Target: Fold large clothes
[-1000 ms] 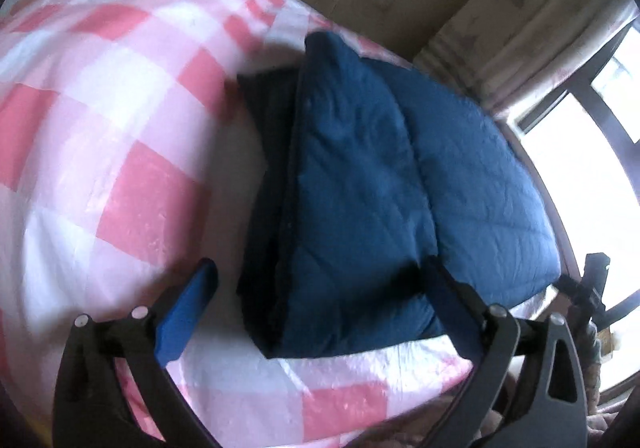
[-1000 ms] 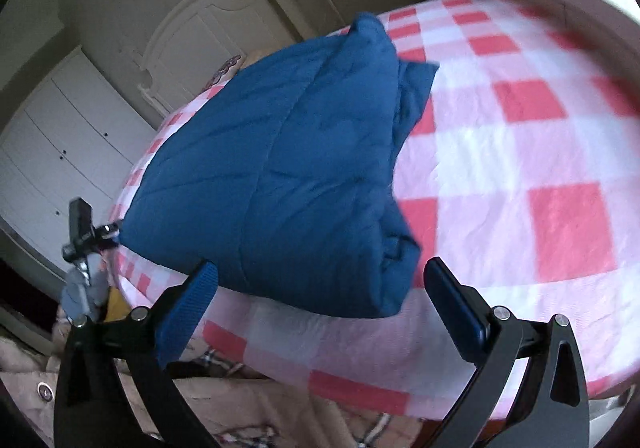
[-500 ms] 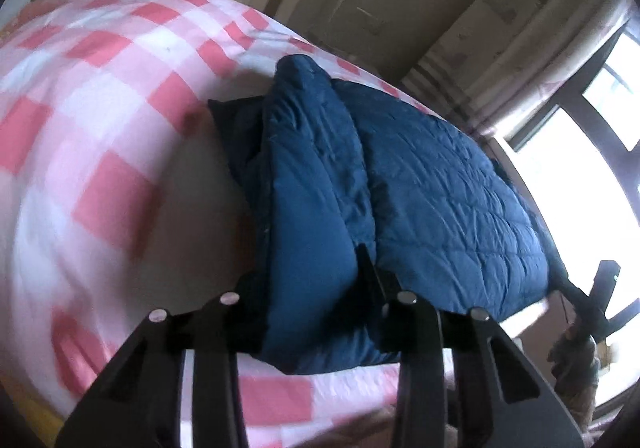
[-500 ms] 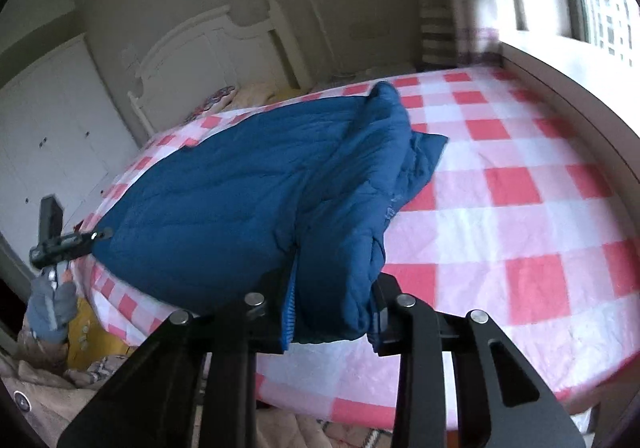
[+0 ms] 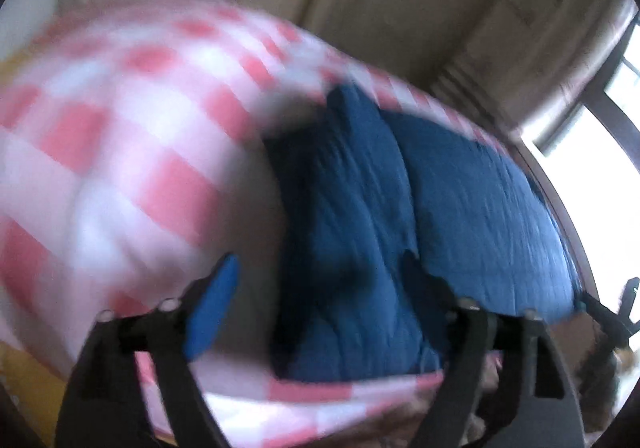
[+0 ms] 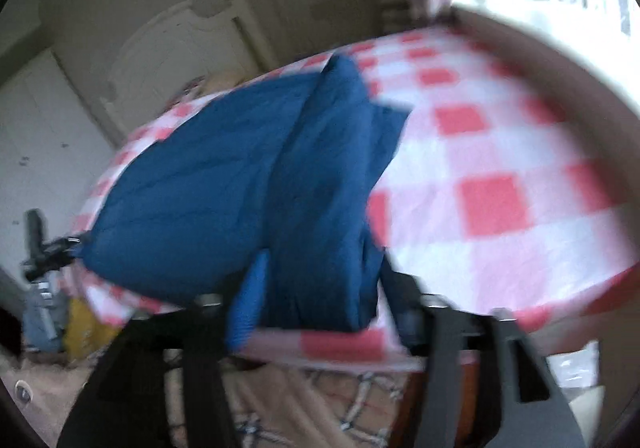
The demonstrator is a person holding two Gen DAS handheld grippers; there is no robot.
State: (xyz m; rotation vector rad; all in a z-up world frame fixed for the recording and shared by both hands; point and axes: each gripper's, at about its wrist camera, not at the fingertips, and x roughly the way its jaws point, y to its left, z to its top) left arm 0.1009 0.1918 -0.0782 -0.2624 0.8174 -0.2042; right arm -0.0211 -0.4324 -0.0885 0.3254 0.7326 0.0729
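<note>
**Blue quilted jacket folded over, grippers letting go**

Blue quilted cloth, a padded jacket [image 5: 360, 215] by the look of it, lies on the near part of the bed, on the red-and-white checked cover [image 5: 120, 151], its near end close to the edge. One side panel is already turned in over the body, making a thick ridge down its length, so I'd say at least one fold is done. The other side looks broad and flat, and the bundle is long; a further fold or two seems left.

The left gripper [image 5: 320, 288] has just been opening, jaws wide either side of the near end, not pinching it. The right gripper [image 6: 320, 280] likewise has just been opening, the ridge between its fingers but seemingly loose. Both pictures are blurred.
</note>
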